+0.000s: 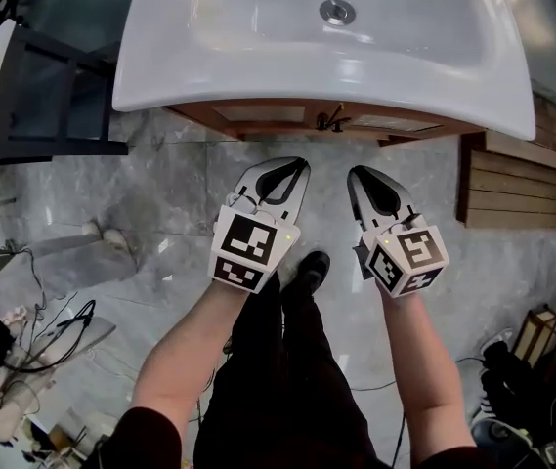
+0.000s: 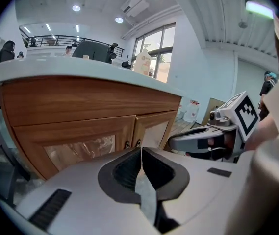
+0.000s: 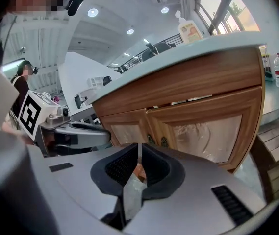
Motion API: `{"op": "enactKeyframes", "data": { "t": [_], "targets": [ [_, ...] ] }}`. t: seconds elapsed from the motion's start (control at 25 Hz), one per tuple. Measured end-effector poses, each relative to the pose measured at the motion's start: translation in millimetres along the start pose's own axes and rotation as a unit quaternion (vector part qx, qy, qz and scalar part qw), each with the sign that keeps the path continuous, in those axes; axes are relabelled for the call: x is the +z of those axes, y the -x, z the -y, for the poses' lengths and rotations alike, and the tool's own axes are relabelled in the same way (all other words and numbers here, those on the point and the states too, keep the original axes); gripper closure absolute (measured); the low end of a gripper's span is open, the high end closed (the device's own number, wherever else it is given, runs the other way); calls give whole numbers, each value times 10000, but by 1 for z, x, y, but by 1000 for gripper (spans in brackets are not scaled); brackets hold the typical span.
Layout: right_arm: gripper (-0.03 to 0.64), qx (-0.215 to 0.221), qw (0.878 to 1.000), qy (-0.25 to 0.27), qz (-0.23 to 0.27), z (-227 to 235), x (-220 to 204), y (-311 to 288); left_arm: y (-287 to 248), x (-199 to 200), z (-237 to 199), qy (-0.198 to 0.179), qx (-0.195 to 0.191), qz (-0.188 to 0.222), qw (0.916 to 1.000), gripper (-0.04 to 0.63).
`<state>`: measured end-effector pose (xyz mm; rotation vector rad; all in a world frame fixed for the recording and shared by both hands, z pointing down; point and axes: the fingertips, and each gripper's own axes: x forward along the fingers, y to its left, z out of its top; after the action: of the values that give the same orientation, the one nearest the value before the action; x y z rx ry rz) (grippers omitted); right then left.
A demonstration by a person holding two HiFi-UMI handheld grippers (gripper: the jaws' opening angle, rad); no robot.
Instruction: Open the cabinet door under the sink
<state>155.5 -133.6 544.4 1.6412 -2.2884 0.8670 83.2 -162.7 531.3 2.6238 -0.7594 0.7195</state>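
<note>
The wooden cabinet under the white sink [image 1: 160,86] has two doors with pale panels, both closed. In the left gripper view the left door [image 2: 80,146] and right door [image 2: 154,131] meet at two small dark knobs [image 2: 132,144]. The right gripper view shows the same knobs [image 3: 157,141] between its doors [image 3: 208,136]. My left gripper [image 1: 302,164] [image 2: 141,150] is shut and empty, short of the cabinet front. My right gripper [image 1: 356,174] [image 3: 139,146] hangs beside it, jaws almost together with only a thin slit and nothing in them. Neither touches the doors.
A dark metal rack [image 1: 53,96] stands left of the sink. Wooden slats [image 1: 522,184] lie on the floor to the right. Cables [image 1: 43,340] are strewn at lower left. The person's shoe [image 1: 309,267] is on the grey marble floor below the grippers.
</note>
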Motion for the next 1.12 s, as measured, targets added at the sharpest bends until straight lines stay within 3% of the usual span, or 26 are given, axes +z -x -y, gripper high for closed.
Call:
{"op": "enactKeyframes", "data": {
  "t": [0.48,0.8,1.12],
  "targets": [
    [526,-356,9989,258,-182,26,-29,-59,-30,-31,-33,-32,35,12,10000,571],
    [492,-763,9965,159,-303,51,-38,-90,-40,-38,-48,-5,40,-76,10000,571],
    [491,-1040,9936,224,-380,63,-46,-111,-44,-39,-52,-120,-233,-107,9996,571]
  ]
}}
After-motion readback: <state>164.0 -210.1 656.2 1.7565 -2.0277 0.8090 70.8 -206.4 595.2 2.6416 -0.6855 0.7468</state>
